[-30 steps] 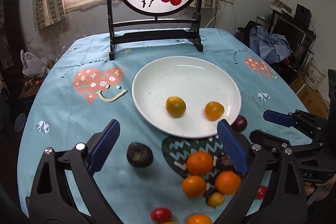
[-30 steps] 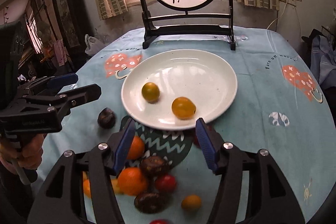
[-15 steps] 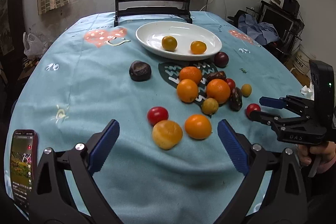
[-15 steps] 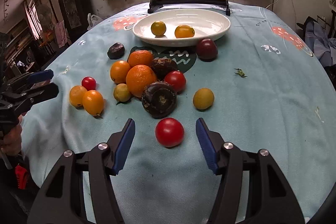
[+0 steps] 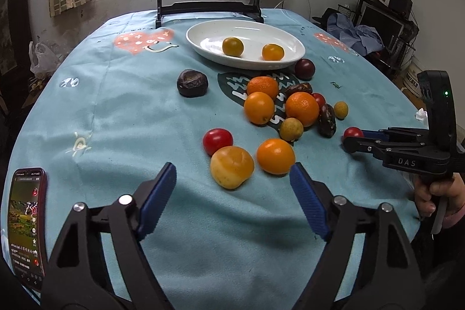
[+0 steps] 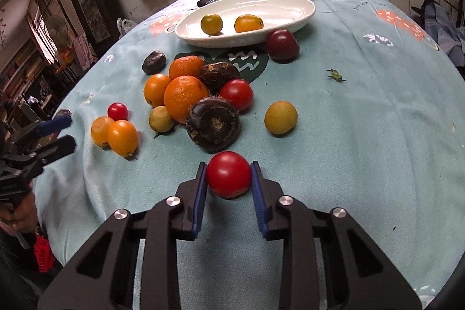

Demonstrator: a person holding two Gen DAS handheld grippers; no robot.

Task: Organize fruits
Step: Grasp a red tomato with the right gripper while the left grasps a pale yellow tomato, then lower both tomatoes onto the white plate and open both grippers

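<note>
Between my right gripper's fingers sits a red tomato, pinched at its widest for carrying to the plate; my left gripper waits spread above the tabletop.

Both grippers are matte black plastic frames with triangular cut-outs, silver round-headed screws at the joints and ribbed blue pads lining the fingers. The right gripper carries "DAS" lettering and a small green light. The bare-skinned hand gripping it shows what may be a pink cuff.
</note>
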